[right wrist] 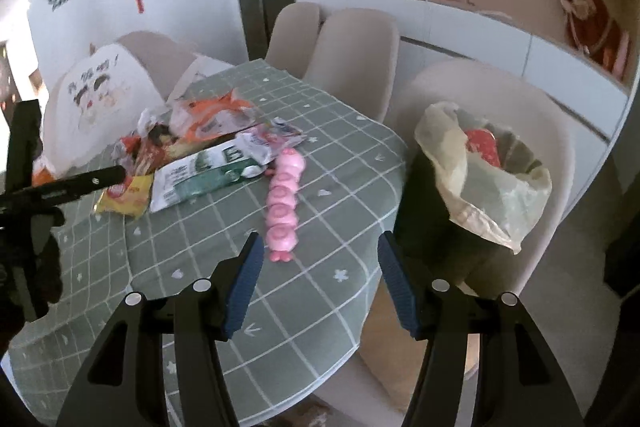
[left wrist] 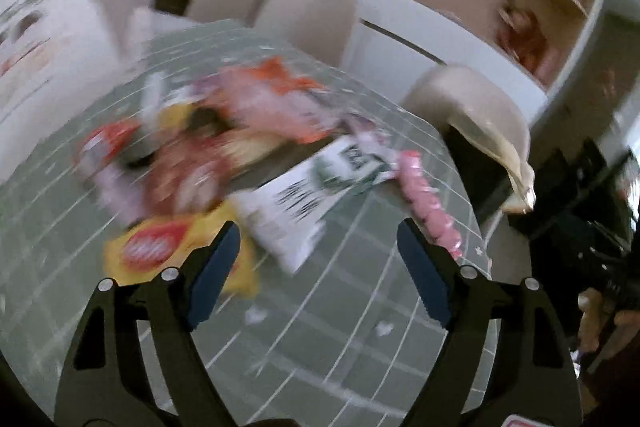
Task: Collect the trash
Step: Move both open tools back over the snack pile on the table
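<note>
Both of my tools are released with nothing between their pads: my left tool (left wrist: 318, 259) hangs over the tabletop (right wrist: 320, 227) with the heap of snack wrappers (left wrist: 224, 131) just ahead of it, and my right tool (right wrist: 320, 281) sits at the tabletop's near right edge. Right of my right tool, off the tabletop, stands the dark trash bin (right wrist: 432, 227) with a pale bag liner (right wrist: 492, 195) folded over its rim; a red wrapper (right wrist: 482, 147) lies inside it. My right view is sharp and shows the bin's inside, which my blurred left view cannot; there only the liner's edge (left wrist: 516, 167) hangs at far right. A yellow packet (left wrist: 160, 251) lies just ahead of my left tool's left finger, a white and green pouch (left wrist: 308, 199) straight ahead, and a pink caterpillar toy (right wrist: 284, 203) ahead of my right tool, apart from the heap. Bare checked cloth lies beneath both tools. Beige chairs (right wrist: 352, 55) ring the far edge.
</note>
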